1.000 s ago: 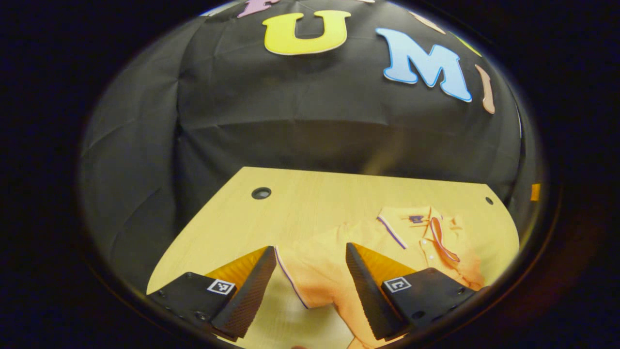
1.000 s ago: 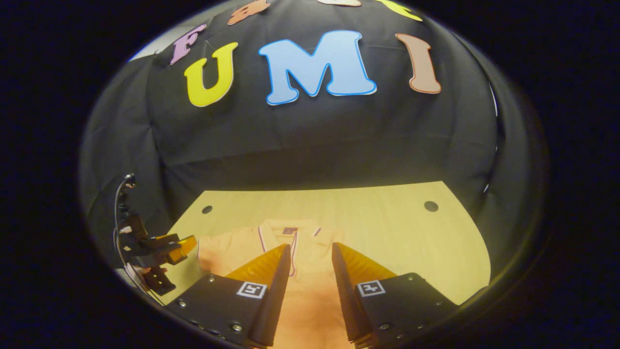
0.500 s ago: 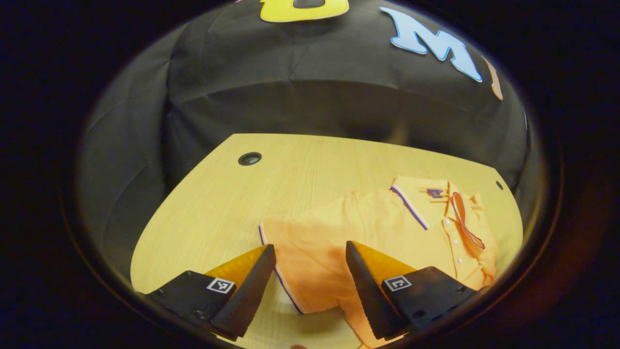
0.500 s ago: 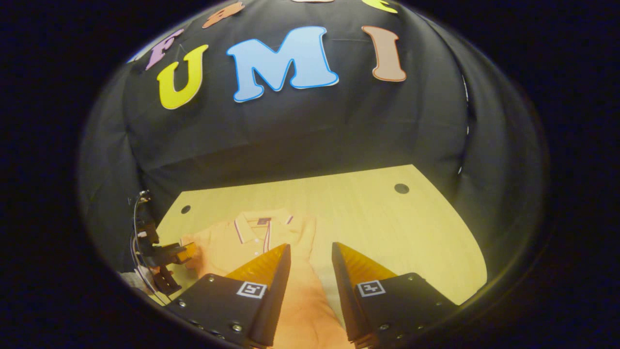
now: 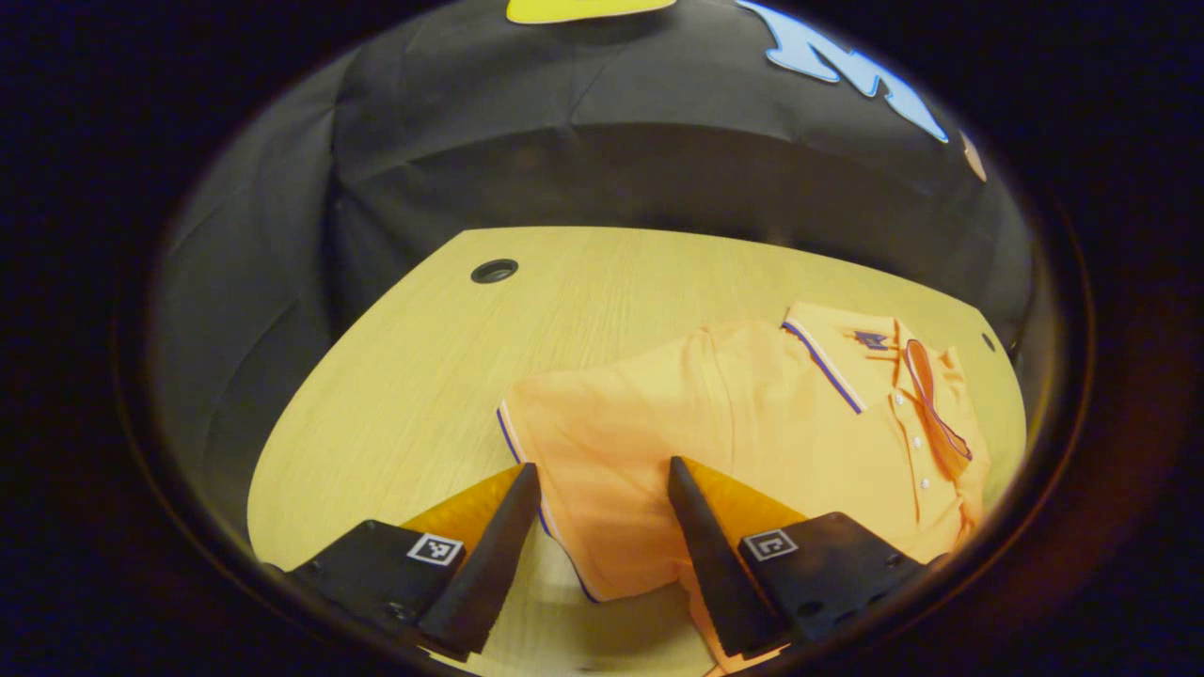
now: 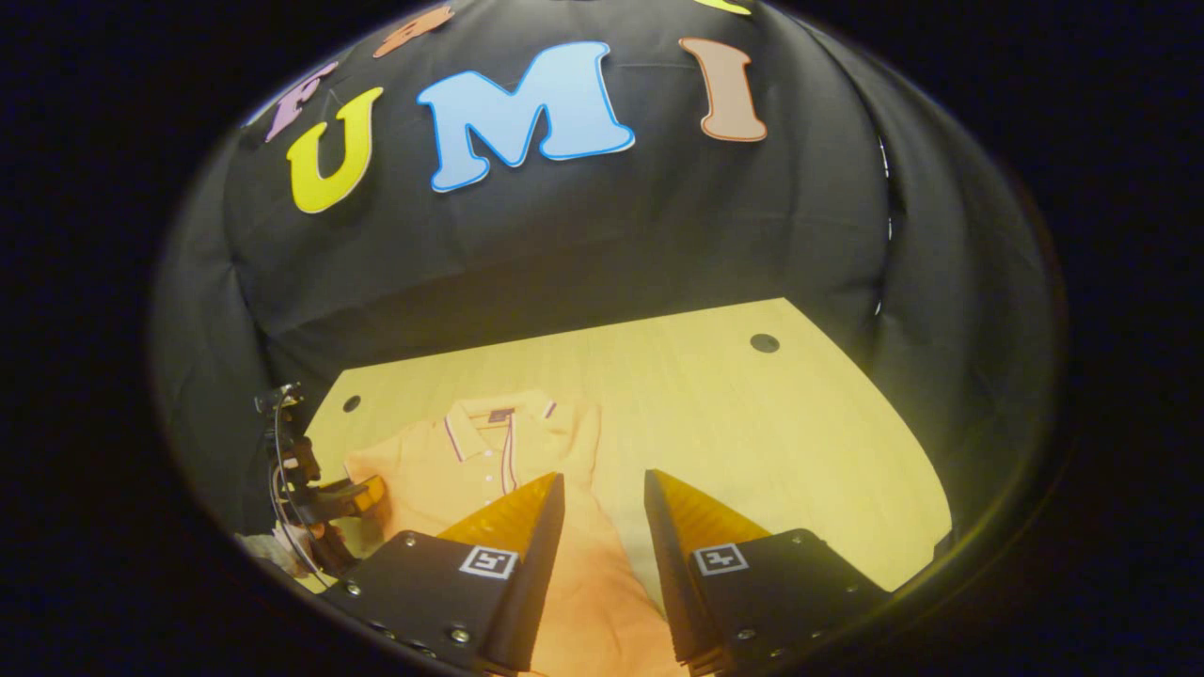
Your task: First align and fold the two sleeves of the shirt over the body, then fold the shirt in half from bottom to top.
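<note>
An orange polo shirt [image 5: 752, 423] lies flat on the wooden table [image 5: 404, 376], collar [image 5: 828, 353] at the far right. Its left sleeve, with a striped cuff [image 5: 513, 442], spreads toward me. My left gripper [image 5: 599, 480] hovers open over this sleeve, one finger on either side of the cloth. In the right gripper view the shirt [image 6: 470, 451] sits left of centre, and orange cloth runs down between the fingers of my right gripper [image 6: 602, 484], which stands open with a narrow gap. The left gripper [image 6: 324, 498] and the hand holding it show at the far left.
The table has a cable hole [image 5: 494, 271] at the far left and a smaller one [image 5: 988, 341] behind the collar. In the right gripper view bare wood [image 6: 771, 442] stretches right of the shirt, with another hole [image 6: 764, 342]. Black cloth walls close in behind.
The left gripper tipped down and drew closer over the sleeve, still open. The right gripper swung right, so the shirt slid left in its view. Its gap is unchanged.
</note>
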Demonstrator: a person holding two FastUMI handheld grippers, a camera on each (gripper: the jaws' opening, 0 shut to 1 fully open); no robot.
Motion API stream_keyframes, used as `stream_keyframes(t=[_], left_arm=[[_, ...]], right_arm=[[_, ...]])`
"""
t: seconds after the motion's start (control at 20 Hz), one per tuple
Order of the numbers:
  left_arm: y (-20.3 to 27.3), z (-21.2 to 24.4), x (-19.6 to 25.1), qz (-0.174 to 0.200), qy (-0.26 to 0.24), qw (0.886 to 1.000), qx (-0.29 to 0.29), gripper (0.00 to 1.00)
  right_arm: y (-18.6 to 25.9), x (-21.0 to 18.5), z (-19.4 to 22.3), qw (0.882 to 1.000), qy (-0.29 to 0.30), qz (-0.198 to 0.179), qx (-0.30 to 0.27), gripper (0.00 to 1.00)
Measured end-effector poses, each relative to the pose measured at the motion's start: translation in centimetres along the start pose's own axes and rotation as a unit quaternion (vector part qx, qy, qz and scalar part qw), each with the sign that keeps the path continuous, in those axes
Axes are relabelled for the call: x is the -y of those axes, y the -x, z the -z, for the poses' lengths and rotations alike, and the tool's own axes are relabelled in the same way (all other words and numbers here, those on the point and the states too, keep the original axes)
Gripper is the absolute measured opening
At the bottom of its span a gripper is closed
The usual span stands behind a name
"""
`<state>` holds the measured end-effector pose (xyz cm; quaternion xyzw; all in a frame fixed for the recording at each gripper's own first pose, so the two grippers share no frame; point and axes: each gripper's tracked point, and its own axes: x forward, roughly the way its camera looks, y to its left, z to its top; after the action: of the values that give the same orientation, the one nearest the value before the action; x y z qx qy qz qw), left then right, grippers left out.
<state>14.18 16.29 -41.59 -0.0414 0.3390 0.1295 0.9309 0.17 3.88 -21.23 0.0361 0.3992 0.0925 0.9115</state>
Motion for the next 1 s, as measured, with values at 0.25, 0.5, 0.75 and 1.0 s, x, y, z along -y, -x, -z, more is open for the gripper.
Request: stream_keyframes(t=[0.25, 0.5, 0.75, 1.0], left_arm=[[-0.3, -0.3, 1.4, 0.013, 0.005, 1.000, 0.007, 0.25], [-0.2, -0.3, 1.3, 0.002, -0.024, 1.000, -0.005, 0.07], [0.0, -1.0, 2.2, -0.004, -0.072, 0.997, -0.014, 0.07], [1.3, -4.1, 6.7, 0.034, -0.106, 0.993, 0.027, 0.07]], right_arm=[[0.3, 0.1, 0.2, 1.000, 0.004, 0.000, -0.006, 0.53], [0.6, 1.0, 0.4, 1.000, -0.002, 0.007, -0.011, 0.53], [0.9, 1.5, 0.4, 1.000, -0.006, 0.012, -0.016, 0.53], [1.0, 1.9, 0.6, 1.000, -0.013, 0.013, -0.019, 0.54]])
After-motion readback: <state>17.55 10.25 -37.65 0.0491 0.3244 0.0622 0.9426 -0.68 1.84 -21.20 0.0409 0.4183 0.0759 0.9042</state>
